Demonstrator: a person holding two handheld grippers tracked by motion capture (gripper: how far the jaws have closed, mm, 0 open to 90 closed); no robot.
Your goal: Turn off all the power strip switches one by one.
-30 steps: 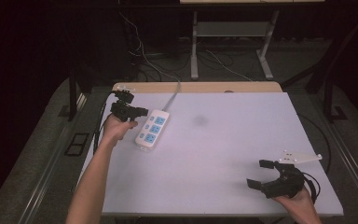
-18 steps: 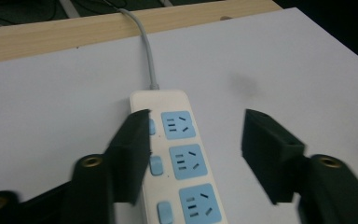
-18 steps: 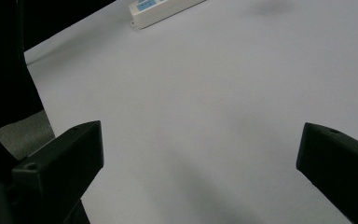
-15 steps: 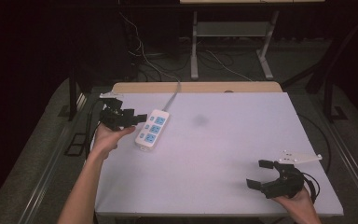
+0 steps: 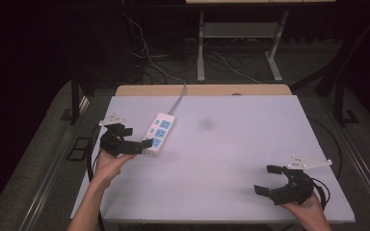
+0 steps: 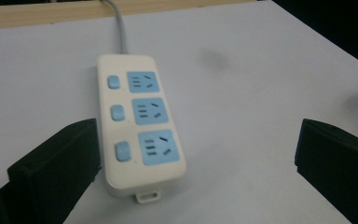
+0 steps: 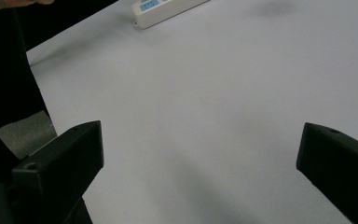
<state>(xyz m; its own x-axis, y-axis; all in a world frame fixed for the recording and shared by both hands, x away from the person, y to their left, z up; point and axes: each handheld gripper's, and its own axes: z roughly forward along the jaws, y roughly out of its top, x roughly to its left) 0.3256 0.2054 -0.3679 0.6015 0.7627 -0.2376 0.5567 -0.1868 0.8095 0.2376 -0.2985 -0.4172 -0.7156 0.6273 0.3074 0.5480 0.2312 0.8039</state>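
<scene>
Power strip [image 6: 137, 126], white, three blue sockets

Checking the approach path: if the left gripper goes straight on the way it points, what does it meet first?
Likely the power strip: its near end lies between the open jaws of the left gripper, closer to the left one. Jaws have just been opening; nothing gripped.

White power strip [image 5: 159, 134] with three blue sockets and switches lies flat at the counter's [image 5: 231, 154] ten o'clock, cord trailing toward twelve.
</scene>
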